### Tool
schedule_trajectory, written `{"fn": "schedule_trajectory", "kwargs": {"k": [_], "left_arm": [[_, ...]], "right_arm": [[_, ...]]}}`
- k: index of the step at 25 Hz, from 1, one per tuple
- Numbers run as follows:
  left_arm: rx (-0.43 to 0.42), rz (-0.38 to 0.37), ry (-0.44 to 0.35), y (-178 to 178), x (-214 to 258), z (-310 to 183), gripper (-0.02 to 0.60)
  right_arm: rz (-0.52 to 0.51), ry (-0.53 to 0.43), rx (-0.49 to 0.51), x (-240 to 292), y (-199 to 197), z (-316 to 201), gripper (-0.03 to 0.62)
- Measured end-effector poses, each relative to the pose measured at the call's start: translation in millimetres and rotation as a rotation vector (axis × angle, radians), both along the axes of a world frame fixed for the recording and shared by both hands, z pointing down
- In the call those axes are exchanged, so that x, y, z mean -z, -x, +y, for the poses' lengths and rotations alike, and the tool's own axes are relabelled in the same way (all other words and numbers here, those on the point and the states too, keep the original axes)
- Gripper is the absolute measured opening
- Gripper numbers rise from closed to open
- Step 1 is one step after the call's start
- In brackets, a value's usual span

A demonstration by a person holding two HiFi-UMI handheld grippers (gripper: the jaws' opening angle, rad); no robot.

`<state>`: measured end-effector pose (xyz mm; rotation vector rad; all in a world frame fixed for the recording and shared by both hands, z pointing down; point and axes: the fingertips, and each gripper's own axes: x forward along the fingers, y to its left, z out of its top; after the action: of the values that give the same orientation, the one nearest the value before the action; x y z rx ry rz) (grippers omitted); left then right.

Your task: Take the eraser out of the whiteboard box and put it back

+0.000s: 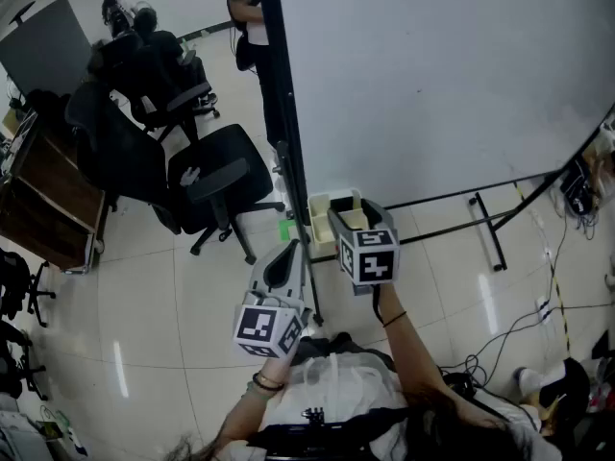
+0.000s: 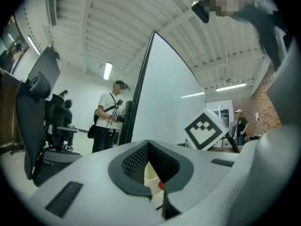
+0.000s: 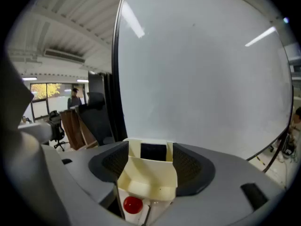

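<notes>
A cream whiteboard box [image 1: 319, 221] hangs at the lower left corner of the whiteboard [image 1: 432, 75]. My right gripper [image 1: 348, 211] is at the box, tilted down, jaws wide open. In the right gripper view the box [image 3: 148, 173] fills the gap between the pads of my right gripper [image 3: 150, 147]; a dark eraser [image 3: 153, 152] sits in its back compartment and a red cap [image 3: 132, 204] in front. I cannot tell whether the pads touch the box. My left gripper [image 1: 288, 250] hangs level below and left of the box, its tips [image 2: 148, 145] together on nothing.
Black office chairs [image 1: 216, 176] stand left of the whiteboard's dark frame [image 1: 283, 113]. A wooden desk [image 1: 48, 195] is at the far left. A person [image 1: 245, 12] stands behind the board. The stand's foot [image 1: 485, 229] and cables [image 1: 519, 334] lie at the right.
</notes>
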<state>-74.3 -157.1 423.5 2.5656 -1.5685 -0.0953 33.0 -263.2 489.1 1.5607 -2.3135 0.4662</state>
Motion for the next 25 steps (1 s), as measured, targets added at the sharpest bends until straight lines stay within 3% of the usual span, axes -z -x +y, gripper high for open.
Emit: {"fn": "schedule_trajectory", "kwargs": {"k": [5, 7, 14, 16, 22, 25], "left_arm": [[0.008, 0.004, 0.018, 7, -6, 4, -0.015], [0.016, 0.006, 0.022, 10, -6, 3, -0.015], [0.018, 0.015, 0.019, 14, -5, -3, -0.015], [0.012, 0.014, 0.019, 12, -5, -3, -0.015], [-0.006, 0.019, 0.036, 5, -9, -5, -0.015], [-0.027, 0.021, 0.052, -3, -14, -4, -0.015]], "right_arm": [[0.147, 0.054, -0.039, -13, 13, -23, 0.331], [0.181, 0.071, -0.051, -19, 16, -30, 0.298], [0.181, 0.095, -0.024, -21, 16, -31, 0.266], [0.167, 0.059, -0.019, -5, 13, -27, 0.264], [0.116, -0.197, 0.031, 90, 0, 6, 0.264], [0.090, -0.241, 0.050, 115, -6, 37, 0.262]]}}
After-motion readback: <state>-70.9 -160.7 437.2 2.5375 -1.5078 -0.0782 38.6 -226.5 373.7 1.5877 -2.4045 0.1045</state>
